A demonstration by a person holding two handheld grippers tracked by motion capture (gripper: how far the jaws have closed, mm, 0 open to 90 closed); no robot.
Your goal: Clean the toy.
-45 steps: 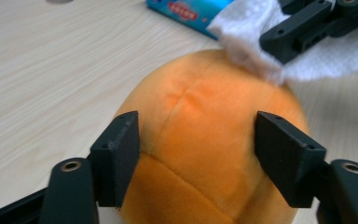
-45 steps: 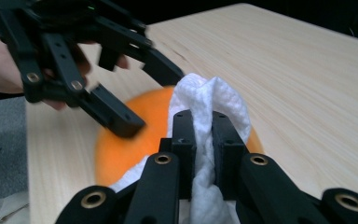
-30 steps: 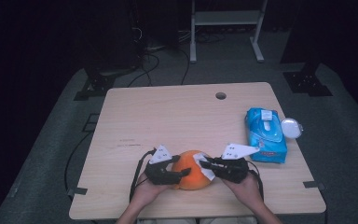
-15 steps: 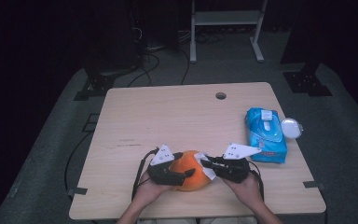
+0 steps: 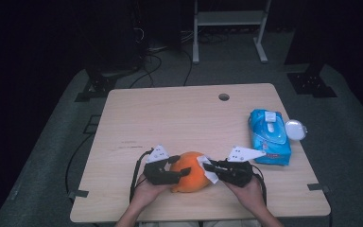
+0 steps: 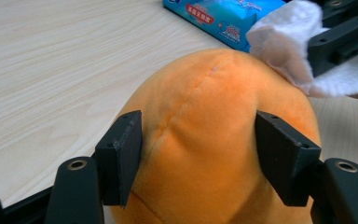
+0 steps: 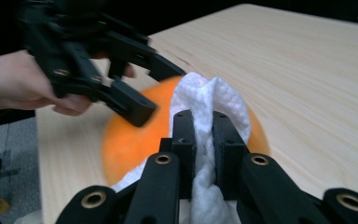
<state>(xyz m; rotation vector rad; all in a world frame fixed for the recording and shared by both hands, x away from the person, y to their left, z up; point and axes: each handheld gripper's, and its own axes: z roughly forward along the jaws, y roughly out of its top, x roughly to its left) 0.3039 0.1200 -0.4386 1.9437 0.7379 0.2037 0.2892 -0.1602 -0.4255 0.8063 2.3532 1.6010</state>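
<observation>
Holding the orange plush toy (image 5: 189, 171) at the tabletop's (image 5: 179, 118) near edge, your left tool (image 6: 198, 161) straddles it, pads flush against its flanks; its jaws have just been closing. Lower half of toy cut off in the left gripper view. Your right tool (image 7: 204, 128) is clamped tight on a white wipe (image 7: 209, 100), bunched against the toy's top. Wipe hides part of the toy. Blue wet-wipe pack (image 5: 269, 136) lies well apart to the right, a white round lid (image 5: 296, 129) just beside it.
</observation>
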